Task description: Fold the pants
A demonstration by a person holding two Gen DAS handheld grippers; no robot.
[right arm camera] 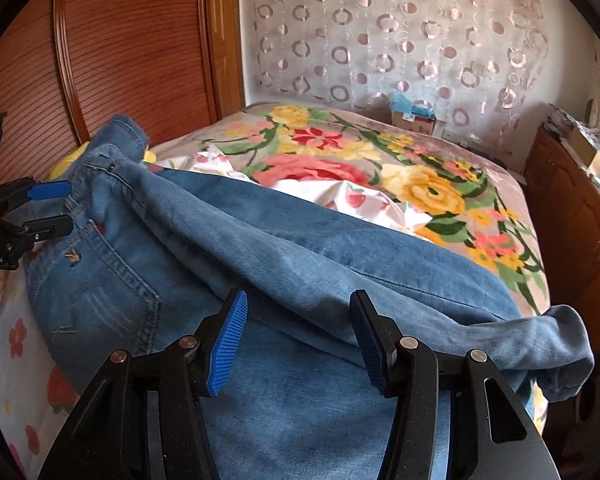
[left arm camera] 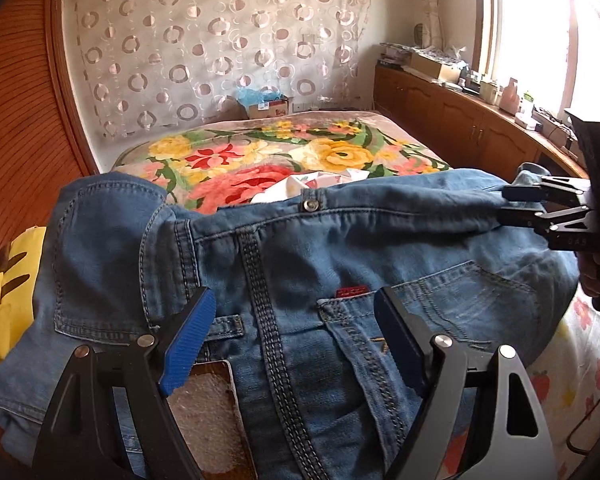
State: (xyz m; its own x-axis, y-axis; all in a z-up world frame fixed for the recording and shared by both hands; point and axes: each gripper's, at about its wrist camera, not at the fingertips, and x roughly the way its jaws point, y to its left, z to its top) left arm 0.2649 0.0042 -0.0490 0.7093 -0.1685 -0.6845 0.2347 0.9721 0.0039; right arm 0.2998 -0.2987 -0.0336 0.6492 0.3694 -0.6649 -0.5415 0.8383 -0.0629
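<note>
Blue jeans [left arm camera: 300, 272] lie folded on the bed, waistband to the left, back pockets up. My left gripper [left arm camera: 296, 320] is open just above the waistband and back pocket with the red tag. It also shows in the right wrist view [right arm camera: 50, 206], open at the waist. My right gripper [right arm camera: 296, 320] is open over the legs [right arm camera: 300, 248], with denim between its fingers. In the left wrist view my right gripper [left arm camera: 508, 206] sits at the leg end, its fingers close around a fold of denim.
A floral blanket [left arm camera: 284, 152] covers the bed, with a white strawberry sheet [right arm camera: 364, 196] bunched behind the jeans. A yellow plush [left arm camera: 8, 280] lies at the left. A wooden wardrobe [right arm camera: 120, 48] stands left, cabinets [left arm camera: 460, 120] right.
</note>
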